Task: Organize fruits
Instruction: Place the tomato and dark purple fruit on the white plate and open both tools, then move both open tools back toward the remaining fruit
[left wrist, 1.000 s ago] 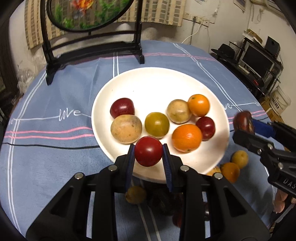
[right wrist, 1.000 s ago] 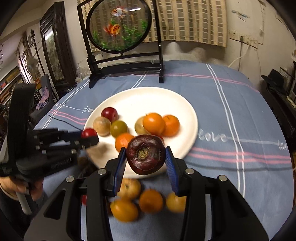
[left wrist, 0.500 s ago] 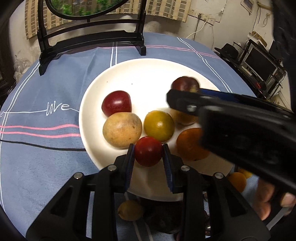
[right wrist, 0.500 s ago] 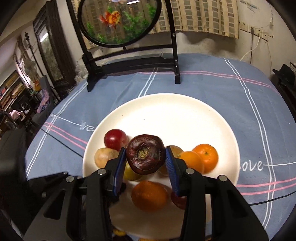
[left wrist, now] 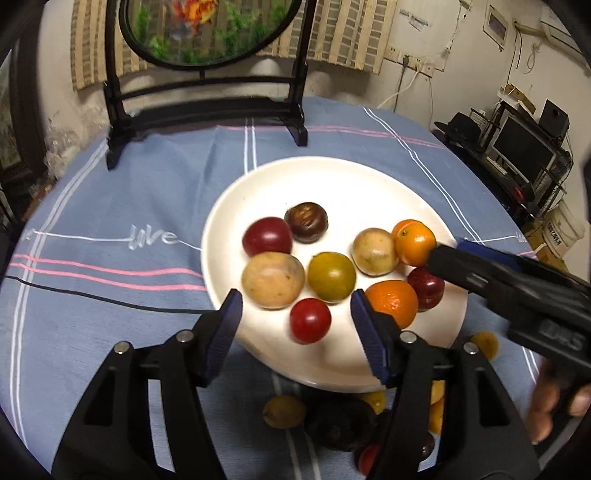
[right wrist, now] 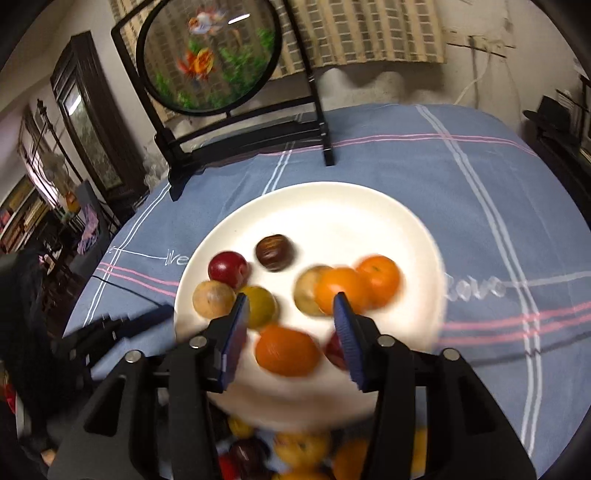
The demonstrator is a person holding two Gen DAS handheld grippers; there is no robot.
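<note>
Beside plate – loose fruit | left gripper spread | right gripper spread

One plate, nine fruits

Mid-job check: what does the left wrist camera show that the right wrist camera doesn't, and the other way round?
Left wrist only: a small red fruit lying free on the white plate between the left claw's jaws, which have just been opening; a monitor far right. Right wrist only: a tall dark cabinet at left. Both: the plate's other fruit, including the dark brown fruit, and the goldfish screen.
</note>
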